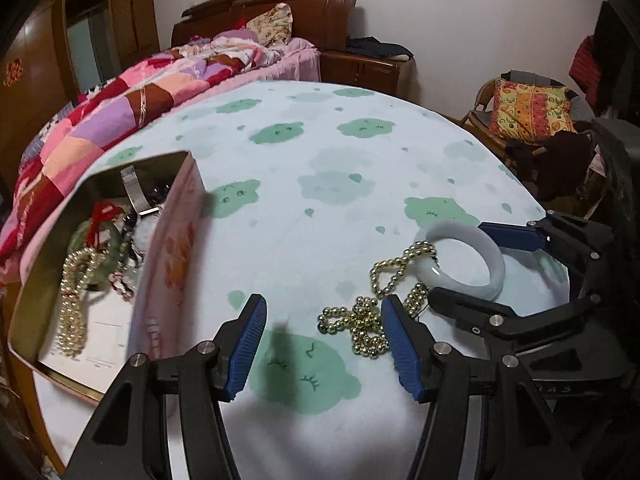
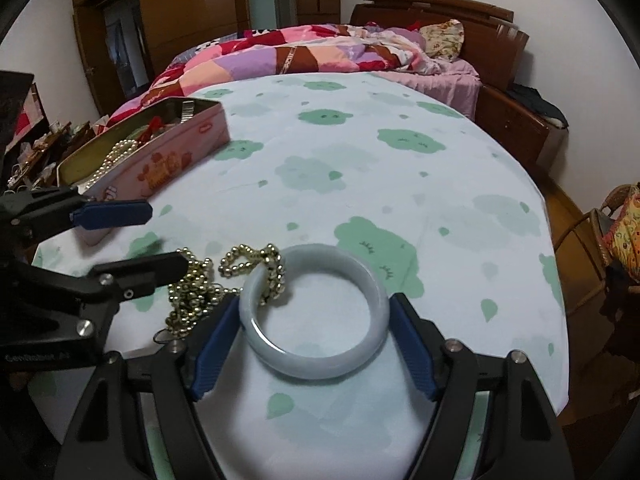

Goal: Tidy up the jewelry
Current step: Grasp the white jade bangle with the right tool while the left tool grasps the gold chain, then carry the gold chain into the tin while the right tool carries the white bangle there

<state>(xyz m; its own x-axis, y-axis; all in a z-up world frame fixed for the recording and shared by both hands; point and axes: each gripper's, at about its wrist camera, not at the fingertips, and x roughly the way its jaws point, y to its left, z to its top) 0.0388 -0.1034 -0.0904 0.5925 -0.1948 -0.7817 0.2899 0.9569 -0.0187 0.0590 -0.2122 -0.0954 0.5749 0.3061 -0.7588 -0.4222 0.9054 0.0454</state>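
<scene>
Right wrist: one bangle (image 2: 316, 344), one gold bead chain (image 2: 200, 292), one tin (image 2: 168, 160).

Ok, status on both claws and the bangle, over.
Left claw open, empty, beside the gold bead chain. Right claw straddling the white bangle; contact unclear. Chain looped through bangle, snag risk.

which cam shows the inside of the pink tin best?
Left wrist: it looks down into the open pink tin, showing the pearl strand, a green bangle and a metal watch band. Right wrist sees mostly the tin's outer side, with only a strip of contents.
</scene>
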